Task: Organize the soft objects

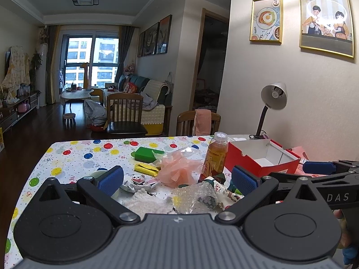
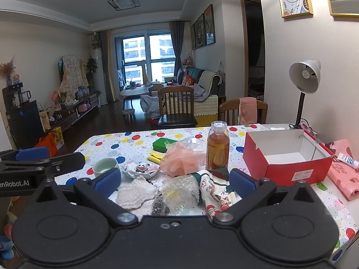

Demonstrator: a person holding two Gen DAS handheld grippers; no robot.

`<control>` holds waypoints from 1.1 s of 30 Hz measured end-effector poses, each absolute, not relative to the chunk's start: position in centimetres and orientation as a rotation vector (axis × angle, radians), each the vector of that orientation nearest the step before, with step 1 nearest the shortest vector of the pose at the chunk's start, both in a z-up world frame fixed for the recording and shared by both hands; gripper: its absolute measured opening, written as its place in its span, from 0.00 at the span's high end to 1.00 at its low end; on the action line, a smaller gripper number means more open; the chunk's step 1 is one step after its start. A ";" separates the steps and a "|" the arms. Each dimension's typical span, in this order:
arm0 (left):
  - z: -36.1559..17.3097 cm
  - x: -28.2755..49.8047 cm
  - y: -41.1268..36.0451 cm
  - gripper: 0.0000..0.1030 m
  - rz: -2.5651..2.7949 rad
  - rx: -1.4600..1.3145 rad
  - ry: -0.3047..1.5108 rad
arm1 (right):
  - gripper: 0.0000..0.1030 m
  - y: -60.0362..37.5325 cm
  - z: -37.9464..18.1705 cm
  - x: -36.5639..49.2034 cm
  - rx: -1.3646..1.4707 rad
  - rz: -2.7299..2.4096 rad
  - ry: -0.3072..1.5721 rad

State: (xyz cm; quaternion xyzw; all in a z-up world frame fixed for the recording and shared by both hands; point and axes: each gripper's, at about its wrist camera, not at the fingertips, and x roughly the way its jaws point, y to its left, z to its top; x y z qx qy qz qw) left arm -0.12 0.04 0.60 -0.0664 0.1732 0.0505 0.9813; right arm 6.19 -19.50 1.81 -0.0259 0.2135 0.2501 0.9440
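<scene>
Soft items lie clustered on the balloon-print table [image 1: 74, 157]: a pink mesh puff [image 1: 178, 168] [image 2: 181, 159], a white fluffy cloth [image 1: 148, 201] [image 2: 136, 194], bubble wrap [image 1: 195, 196] [image 2: 179, 190], a Christmas-print cloth [image 1: 224, 190] [image 2: 215, 190], a yellow cloth [image 1: 147, 169] [image 2: 154, 158] and a green sponge [image 1: 147, 154] [image 2: 162, 144]. My left gripper [image 1: 177, 181] hovers open at the near edge, just before the white cloth and bubble wrap. My right gripper [image 2: 175, 182] is open too, beside it and holding nothing. An empty red box [image 1: 262, 159] [image 2: 287, 157] stands on the right.
A tea bottle [image 2: 217, 148] stands upright between the puff and the box. A green cup [image 2: 105, 167] and a panda packet [image 2: 141, 168] sit left of the pile. A pink bag [image 2: 343, 174], a tube [image 2: 347, 159] and a desk lamp [image 2: 305, 76] are by the wall.
</scene>
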 end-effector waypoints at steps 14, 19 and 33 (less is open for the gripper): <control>0.3 0.2 -0.1 0.00 0.089 -0.134 0.346 | 0.00 -19.5 1.8 6.5 -0.044 0.497 0.435; 0.2 0.5 -0.3 0.00 0.070 -0.132 0.344 | 0.00 -20.5 1.8 6.8 -0.036 0.483 0.440; -1.0 3.6 -0.1 0.00 0.071 -0.157 0.382 | 0.00 -20.9 1.0 8.2 -0.068 0.480 0.443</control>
